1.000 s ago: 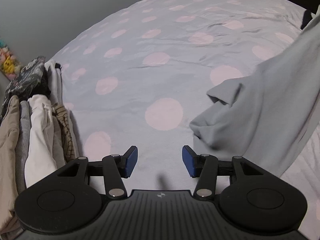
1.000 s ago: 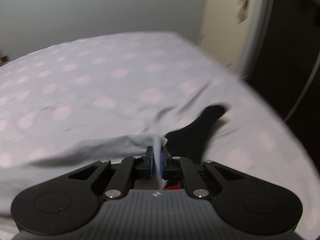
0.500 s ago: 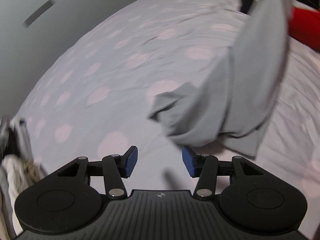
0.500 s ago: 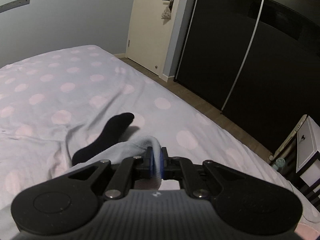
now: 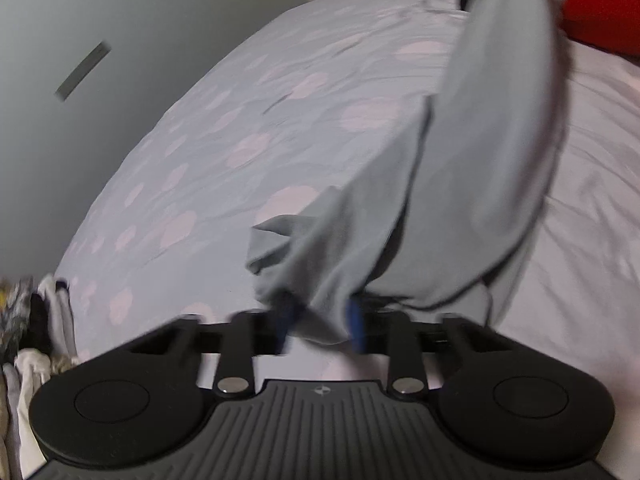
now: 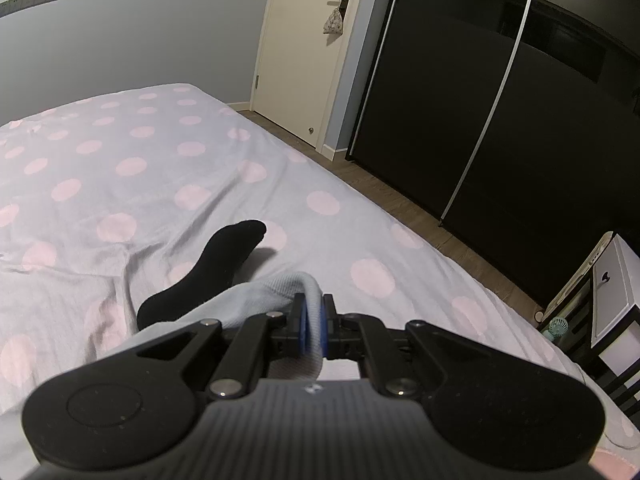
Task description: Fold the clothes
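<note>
A light grey garment (image 5: 460, 200) hangs from the upper right down to my left gripper (image 5: 320, 322) in the left wrist view. Its lower edge lies between the blue pads (image 5: 354, 320), which stand apart and look blurred. My right gripper (image 6: 312, 330) is shut on a ribbed edge of the same grey garment (image 6: 276, 292), held above the bed.
The bed (image 6: 120, 184) has a grey cover with pink dots. A black sock (image 6: 212, 264) lies on it ahead of the right gripper. A pile of clothes (image 5: 28, 344) sits at the left edge. A red item (image 5: 600, 8) lies upper right. Door and dark wardrobe (image 6: 500, 100) stand beyond.
The left gripper has moved in on the hanging garment; its lower edge now sits between the pads, which are closer together. The right gripper holds its edge, lifted higher.
</note>
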A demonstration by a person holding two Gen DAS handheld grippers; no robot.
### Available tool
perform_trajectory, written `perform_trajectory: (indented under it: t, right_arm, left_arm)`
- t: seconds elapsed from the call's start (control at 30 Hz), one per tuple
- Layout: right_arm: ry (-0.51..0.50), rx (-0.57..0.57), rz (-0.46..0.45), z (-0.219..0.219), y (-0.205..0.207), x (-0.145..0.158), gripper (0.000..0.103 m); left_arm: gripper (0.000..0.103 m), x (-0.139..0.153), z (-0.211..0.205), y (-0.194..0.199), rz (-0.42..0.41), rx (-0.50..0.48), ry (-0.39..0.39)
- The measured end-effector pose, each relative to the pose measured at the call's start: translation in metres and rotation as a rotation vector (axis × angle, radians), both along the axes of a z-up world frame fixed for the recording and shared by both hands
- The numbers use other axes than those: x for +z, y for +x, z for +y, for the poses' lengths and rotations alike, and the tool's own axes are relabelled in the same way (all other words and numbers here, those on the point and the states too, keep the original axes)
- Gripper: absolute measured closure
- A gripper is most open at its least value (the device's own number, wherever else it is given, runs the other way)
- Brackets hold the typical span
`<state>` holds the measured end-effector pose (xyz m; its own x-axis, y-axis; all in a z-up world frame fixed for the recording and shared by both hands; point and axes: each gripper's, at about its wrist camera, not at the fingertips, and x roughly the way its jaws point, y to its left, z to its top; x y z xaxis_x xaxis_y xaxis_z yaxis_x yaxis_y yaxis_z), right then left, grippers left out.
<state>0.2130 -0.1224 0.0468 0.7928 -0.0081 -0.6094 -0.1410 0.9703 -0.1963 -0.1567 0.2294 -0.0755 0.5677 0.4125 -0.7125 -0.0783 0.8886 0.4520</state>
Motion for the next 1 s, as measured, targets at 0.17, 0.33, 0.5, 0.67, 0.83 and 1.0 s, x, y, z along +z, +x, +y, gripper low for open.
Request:
perform_trajectory:
  t: [0.17, 0.33, 0.5, 0.67, 0.83, 1.0]
  right_arm:
    - [0.017, 0.009, -0.008, -0.002, -0.005, 0.004, 0.095]
    - [0.015, 0.047, -0.045, 0.008, -0.013, 0.011, 0.095]
    - [0.034, 0.127, -0.076, 0.033, -0.016, 0.02, 0.095]
    - [0.016, 0.211, -0.059, 0.078, 0.001, 0.01, 0.095]
    - [-0.041, 0.268, -0.028, 0.131, 0.035, -0.015, 0.095]
    - [-0.111, 0.317, -0.001, 0.183, 0.077, -0.046, 0.095]
  left_arm:
    - [0.101, 0.05, 0.031, -0.017, -0.142, 0.128, -0.025]
    - [0.101, 0.107, 0.066, -0.041, -0.252, 0.272, -0.026]
    - [0.101, 0.136, 0.103, -0.046, -0.249, 0.379, -0.02]
    - [0.101, 0.131, 0.144, -0.028, -0.161, 0.462, -0.003]
    - [0.101, 0.105, 0.176, 0.007, -0.067, 0.482, 0.037]
    - [0.101, 0.077, 0.217, 0.043, -0.012, 0.529, 0.031]
